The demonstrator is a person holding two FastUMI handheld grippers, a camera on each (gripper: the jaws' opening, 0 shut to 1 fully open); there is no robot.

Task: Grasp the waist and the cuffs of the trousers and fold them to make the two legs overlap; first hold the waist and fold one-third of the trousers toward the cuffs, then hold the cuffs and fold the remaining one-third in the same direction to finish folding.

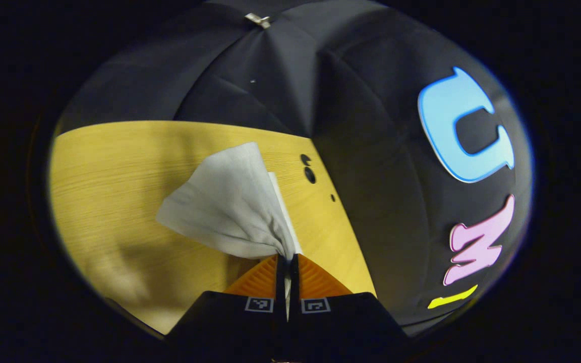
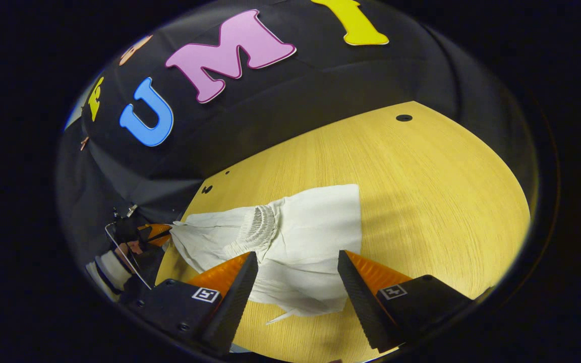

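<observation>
left gripper (image 1: 287, 262) is clamped tight on a corner of the pale grey cloth trousers (image 2: 290, 242), right gripper (image 2: 298, 267) hangs wide open over them on the yellow wooden table (image 2: 421, 191)

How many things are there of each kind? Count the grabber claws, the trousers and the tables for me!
Grippers: 2, the left gripper pinching the cloth and the right gripper open above it.
Trousers: 1, pale.
Table: 1, wooden.
Total: 4 things.
</observation>
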